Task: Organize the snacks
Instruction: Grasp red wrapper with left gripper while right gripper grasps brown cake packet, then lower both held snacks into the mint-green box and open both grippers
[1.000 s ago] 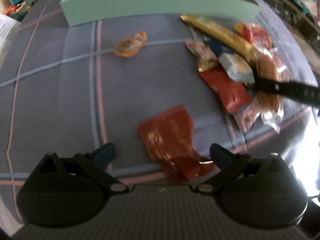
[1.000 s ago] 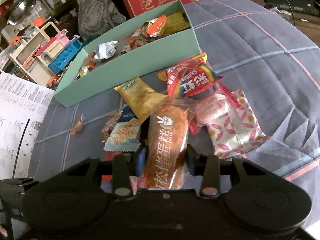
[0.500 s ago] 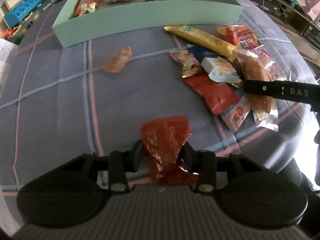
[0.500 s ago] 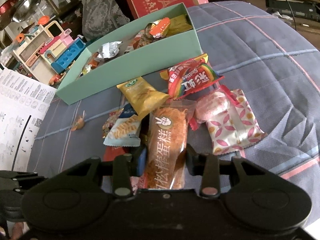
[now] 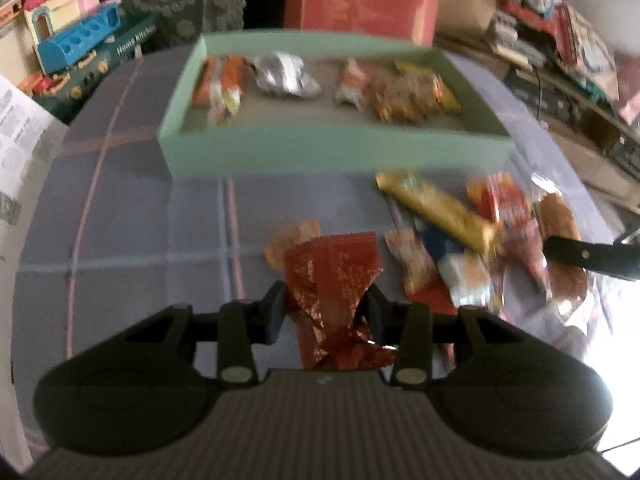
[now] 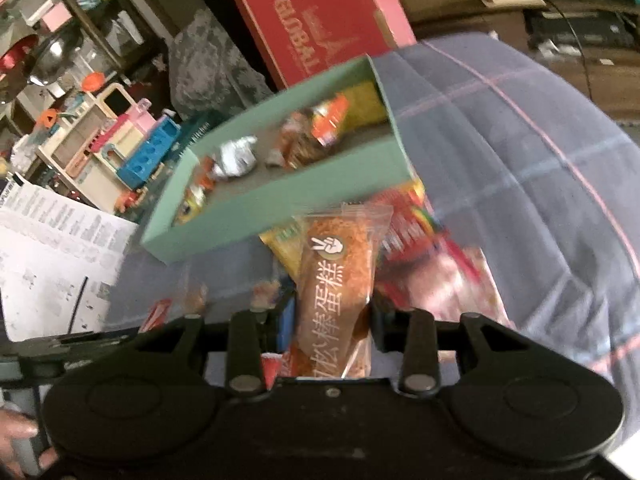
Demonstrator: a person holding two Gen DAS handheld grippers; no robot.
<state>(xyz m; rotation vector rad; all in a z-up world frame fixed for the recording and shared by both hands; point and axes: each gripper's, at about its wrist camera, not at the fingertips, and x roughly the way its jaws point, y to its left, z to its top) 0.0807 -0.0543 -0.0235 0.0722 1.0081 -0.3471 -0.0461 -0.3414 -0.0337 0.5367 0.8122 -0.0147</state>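
The left gripper [image 5: 325,309] pinches a crumpled dark-red foil snack packet [image 5: 334,280]; its jaws have just closed on it. Only the right view shows the right gripper [image 6: 331,322] clamping an orange floss-cake wrapper [image 6: 340,280] before the mint-green cardboard tray [image 6: 280,200].

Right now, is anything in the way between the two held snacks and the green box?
Nothing visible blocks them. The left gripper holds the red wrapper and the right gripper holds the orange cake pack. Only bare blanket and some loose snacks lie before the green box, whose top is open.
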